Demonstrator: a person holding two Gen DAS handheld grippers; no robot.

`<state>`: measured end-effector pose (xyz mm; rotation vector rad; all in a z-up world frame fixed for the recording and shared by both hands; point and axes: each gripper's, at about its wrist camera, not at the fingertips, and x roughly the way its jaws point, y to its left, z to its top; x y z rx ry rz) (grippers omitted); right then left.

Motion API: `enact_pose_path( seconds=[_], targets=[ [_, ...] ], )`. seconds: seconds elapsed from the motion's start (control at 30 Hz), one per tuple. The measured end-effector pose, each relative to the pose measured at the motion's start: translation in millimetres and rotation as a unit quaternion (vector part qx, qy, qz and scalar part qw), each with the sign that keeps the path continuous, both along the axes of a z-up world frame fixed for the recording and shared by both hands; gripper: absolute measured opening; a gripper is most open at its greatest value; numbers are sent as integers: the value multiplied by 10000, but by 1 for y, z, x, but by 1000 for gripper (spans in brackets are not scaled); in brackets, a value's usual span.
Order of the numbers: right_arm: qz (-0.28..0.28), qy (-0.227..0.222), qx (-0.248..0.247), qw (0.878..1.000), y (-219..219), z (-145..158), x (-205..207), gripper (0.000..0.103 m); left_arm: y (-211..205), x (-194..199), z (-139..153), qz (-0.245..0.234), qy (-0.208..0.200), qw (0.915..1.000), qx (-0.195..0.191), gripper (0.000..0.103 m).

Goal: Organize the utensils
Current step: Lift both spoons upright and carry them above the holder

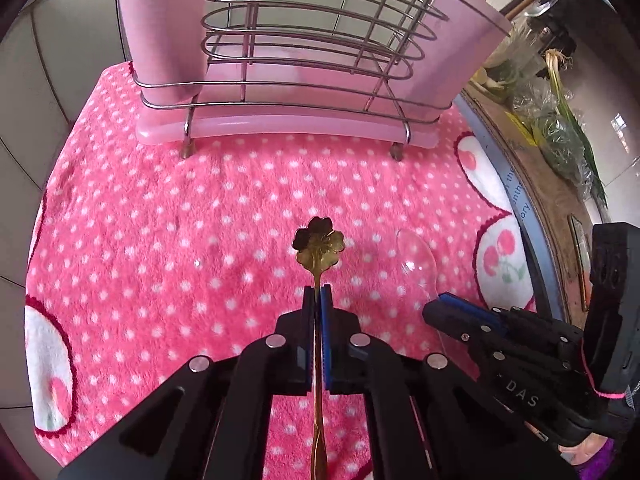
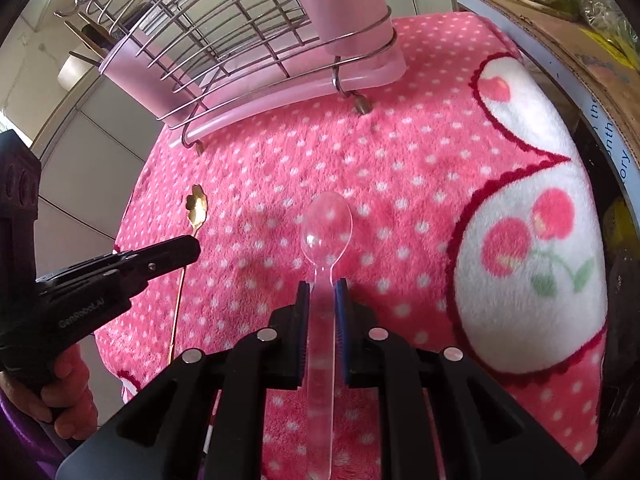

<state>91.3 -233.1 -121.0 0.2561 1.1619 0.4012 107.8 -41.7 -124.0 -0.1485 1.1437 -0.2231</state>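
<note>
My left gripper (image 1: 318, 294) is shut on the handle of a gold spoon (image 1: 319, 242) with a clover-shaped bowl, low over the pink towel. My right gripper (image 2: 322, 286) is shut on the handle of a clear plastic spoon (image 2: 326, 224), its bowl pointing ahead. The clear spoon also shows in the left wrist view (image 1: 418, 260), beside the right gripper (image 1: 440, 304). The gold spoon (image 2: 196, 208) and left gripper (image 2: 192, 246) show in the right wrist view. A wire utensil rack (image 1: 312, 32) with pink plastic cups (image 1: 164, 24) stands ahead on a pink drip tray (image 1: 280, 128).
A pink polka-dot towel (image 1: 180, 220) with cherry patches covers the surface. A cardboard box (image 1: 560, 208) with bagged greens (image 1: 560, 128) lies to the right. Tiled wall is on the left. The rack (image 2: 224, 28) holds some utensils at its far end (image 2: 88, 40).
</note>
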Motion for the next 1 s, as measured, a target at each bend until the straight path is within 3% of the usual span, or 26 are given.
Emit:
enact_pose_path(
  seconds=[0.33, 0.53, 0.73, 0.97, 1.0],
  targets=[
    [184, 321, -533, 9979, 23, 0, 22, 13, 27, -6, 8, 135, -140, 9991, -388, 2],
    [124, 132, -682, 9975, 29, 0, 20, 13, 43, -11, 15, 215, -293, 9979, -543, 2],
    [-33, -675, 50, 9977, 21, 29, 5, 12, 66, -20, 36, 385, -731, 9941, -701, 2],
    [-139, -1762, 350, 9836, 12, 82, -9, 11, 87, -28, 75, 611, -1460, 9833, -904, 1],
    [-143, -1871, 360, 9816, 12, 88, -10, 3, 89, -29, 81, 638, -1587, 9809, -926, 1]
  ],
)
